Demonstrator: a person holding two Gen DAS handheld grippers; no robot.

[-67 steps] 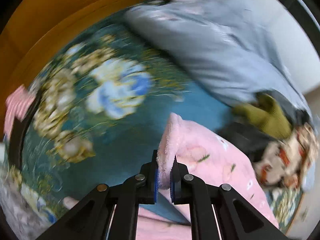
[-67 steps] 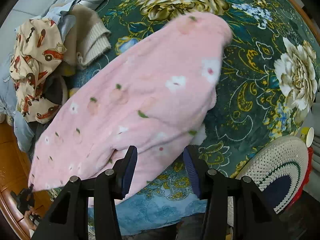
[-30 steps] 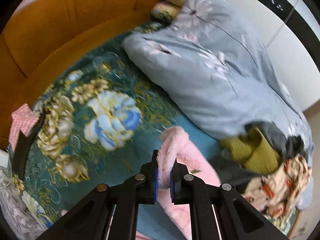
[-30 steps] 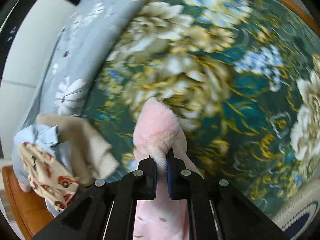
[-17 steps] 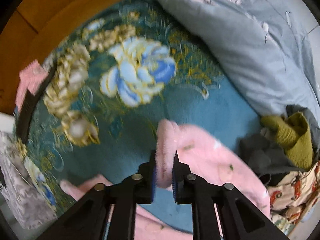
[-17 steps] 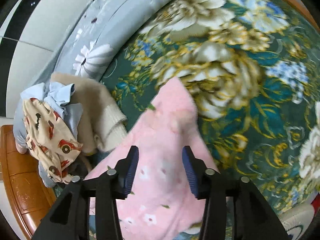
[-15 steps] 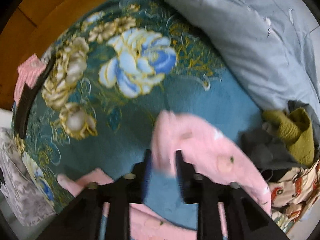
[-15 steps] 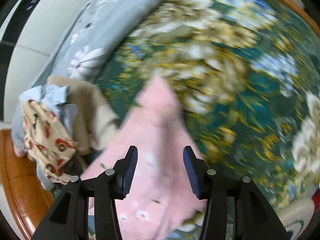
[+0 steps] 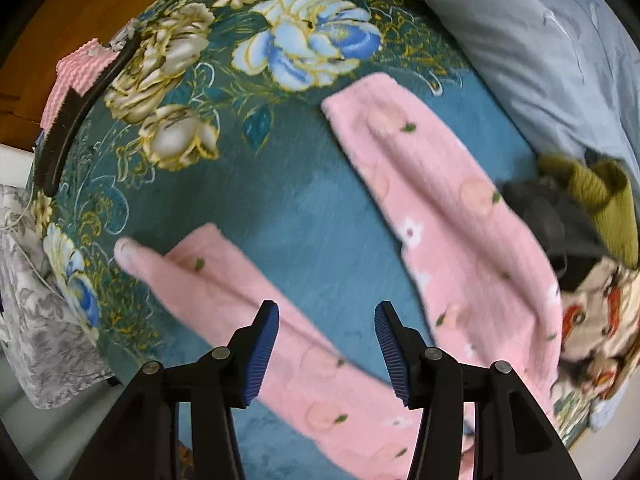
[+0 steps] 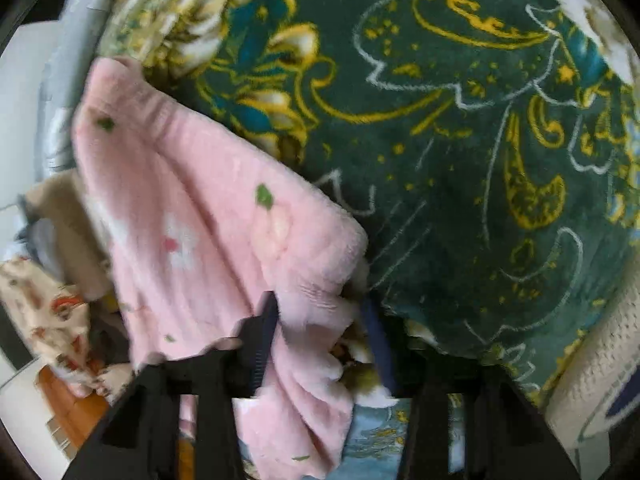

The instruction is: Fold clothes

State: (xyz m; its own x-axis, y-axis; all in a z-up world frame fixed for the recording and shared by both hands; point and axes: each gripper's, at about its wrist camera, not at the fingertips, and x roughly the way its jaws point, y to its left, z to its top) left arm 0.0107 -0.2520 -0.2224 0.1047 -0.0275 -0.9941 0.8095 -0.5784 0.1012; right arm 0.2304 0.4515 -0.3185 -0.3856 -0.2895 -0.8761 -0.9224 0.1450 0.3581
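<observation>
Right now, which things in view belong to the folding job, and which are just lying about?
In the job:
- pink fleece garment, spread on the floral blanket
- left gripper, open above it
- right gripper, open around a bunched fold

Lying about:
- grey duvet
- olive knit
- car-print cloth
- black strap

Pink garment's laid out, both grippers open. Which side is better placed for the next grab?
Probably right. The right gripper already straddles a bunched edge of the pink garment, jaws open. The left gripper hangs open above it, over the teal blanket.
</observation>
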